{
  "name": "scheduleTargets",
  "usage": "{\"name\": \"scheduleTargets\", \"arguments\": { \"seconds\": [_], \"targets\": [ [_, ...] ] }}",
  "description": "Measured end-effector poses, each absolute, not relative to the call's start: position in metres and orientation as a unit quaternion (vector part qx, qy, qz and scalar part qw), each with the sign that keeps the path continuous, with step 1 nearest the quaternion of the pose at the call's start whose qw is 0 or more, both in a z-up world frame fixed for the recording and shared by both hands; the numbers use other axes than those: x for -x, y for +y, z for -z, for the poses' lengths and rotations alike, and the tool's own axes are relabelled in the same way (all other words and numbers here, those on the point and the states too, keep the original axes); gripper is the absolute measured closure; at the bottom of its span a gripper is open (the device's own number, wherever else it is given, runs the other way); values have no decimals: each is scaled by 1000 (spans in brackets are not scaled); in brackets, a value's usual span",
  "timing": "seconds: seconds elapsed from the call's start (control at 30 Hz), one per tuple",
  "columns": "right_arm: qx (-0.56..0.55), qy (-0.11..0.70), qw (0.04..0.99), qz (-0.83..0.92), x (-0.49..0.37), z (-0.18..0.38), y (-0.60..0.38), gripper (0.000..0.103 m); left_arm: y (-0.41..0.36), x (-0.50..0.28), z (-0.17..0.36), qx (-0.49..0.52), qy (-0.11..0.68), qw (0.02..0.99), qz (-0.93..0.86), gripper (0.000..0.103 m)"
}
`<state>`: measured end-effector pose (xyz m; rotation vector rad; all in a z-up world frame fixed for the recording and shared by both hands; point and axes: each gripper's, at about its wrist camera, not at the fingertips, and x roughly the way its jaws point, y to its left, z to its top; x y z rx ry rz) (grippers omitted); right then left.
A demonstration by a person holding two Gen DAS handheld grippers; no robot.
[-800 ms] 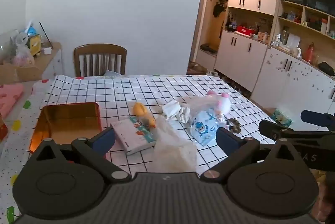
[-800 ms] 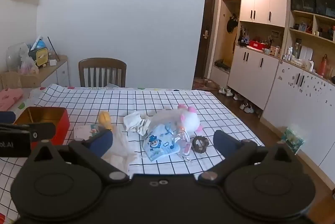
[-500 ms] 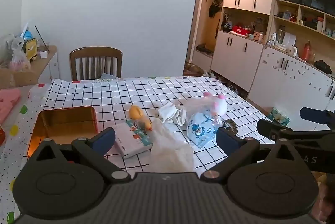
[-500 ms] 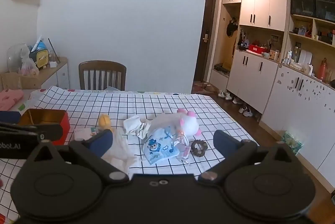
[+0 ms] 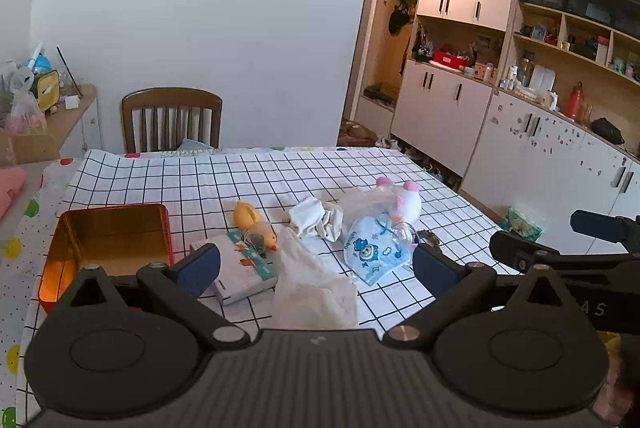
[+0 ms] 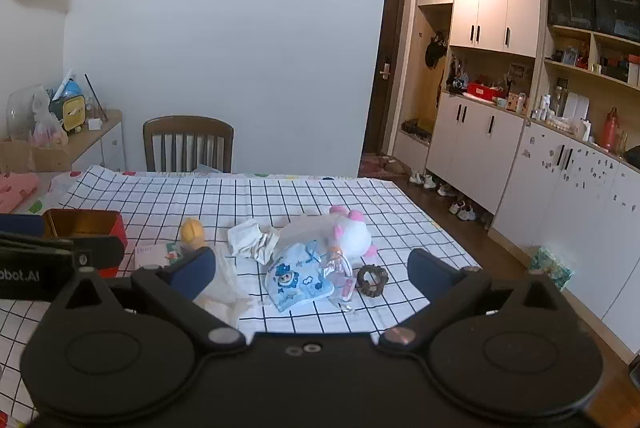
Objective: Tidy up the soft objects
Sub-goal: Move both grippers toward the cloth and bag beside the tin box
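On the checked tablecloth lie a yellow plush duck (image 5: 253,224) (image 6: 191,232), a crumpled white cloth (image 5: 316,219) (image 6: 252,240), a white-and-pink plush toy (image 5: 400,201) (image 6: 352,234) partly in clear plastic, a blue printed bib (image 5: 376,254) (image 6: 298,278) and a thin white plastic bag (image 5: 316,288) (image 6: 224,284). My left gripper (image 5: 316,266) hangs above the near table edge, open and empty. My right gripper (image 6: 312,264) is beside it to the right, open too, with nothing between its fingers. Each gripper shows at the edge of the other's view.
An open red tin (image 5: 108,244) (image 6: 86,228) with a gold inside stands at the left. A small box (image 5: 240,268) lies under the duck. A brown ring (image 6: 372,280) lies right of the bib. A wooden chair (image 5: 172,119) stands at the far side; white cabinets (image 5: 532,163) line the right wall.
Both grippers have drawn back and risen a little, so the objects look smaller and farther. Nothing on the table has moved, and both pairs of jaws stay wide.
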<state>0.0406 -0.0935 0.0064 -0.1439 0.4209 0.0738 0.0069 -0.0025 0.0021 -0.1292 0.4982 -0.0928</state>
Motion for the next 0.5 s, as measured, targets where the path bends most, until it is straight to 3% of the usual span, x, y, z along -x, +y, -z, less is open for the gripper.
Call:
{"name": "scheduleTargets", "arguments": {
  "seconds": [0.5],
  "targets": [
    [55, 203, 977, -39, -39, -9, -100, 1, 0, -10, -6, 68, 246, 966, 39, 0]
  ]
}}
